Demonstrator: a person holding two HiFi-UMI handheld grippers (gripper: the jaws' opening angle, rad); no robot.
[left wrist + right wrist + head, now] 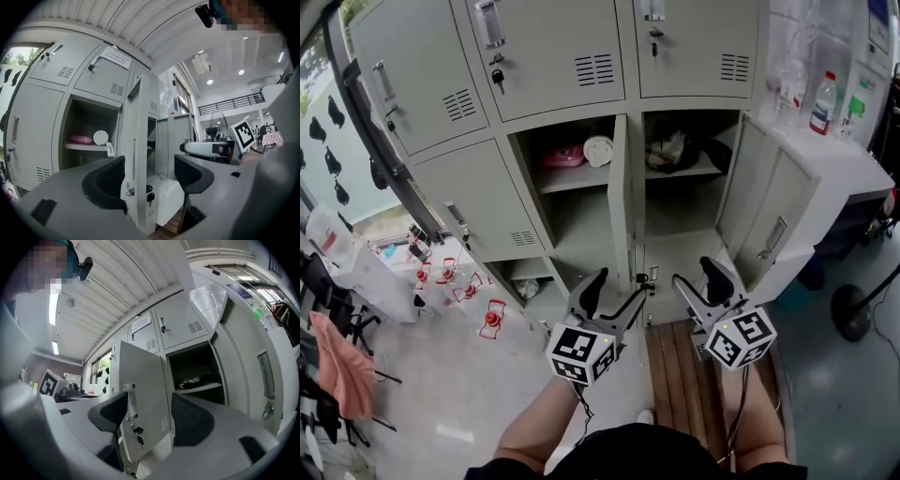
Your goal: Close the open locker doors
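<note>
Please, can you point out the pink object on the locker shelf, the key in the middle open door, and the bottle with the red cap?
pink object (561, 155): head view, its middle.
key (139, 438): right gripper view, its dark hanging head.
bottle (823, 105): head view, its labelled body.

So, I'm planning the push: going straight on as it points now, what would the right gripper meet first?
Probably the open locker door, its outer face near the key, framed between the right gripper's open fingers; depth unclear, nothing shows nearer.
</note>
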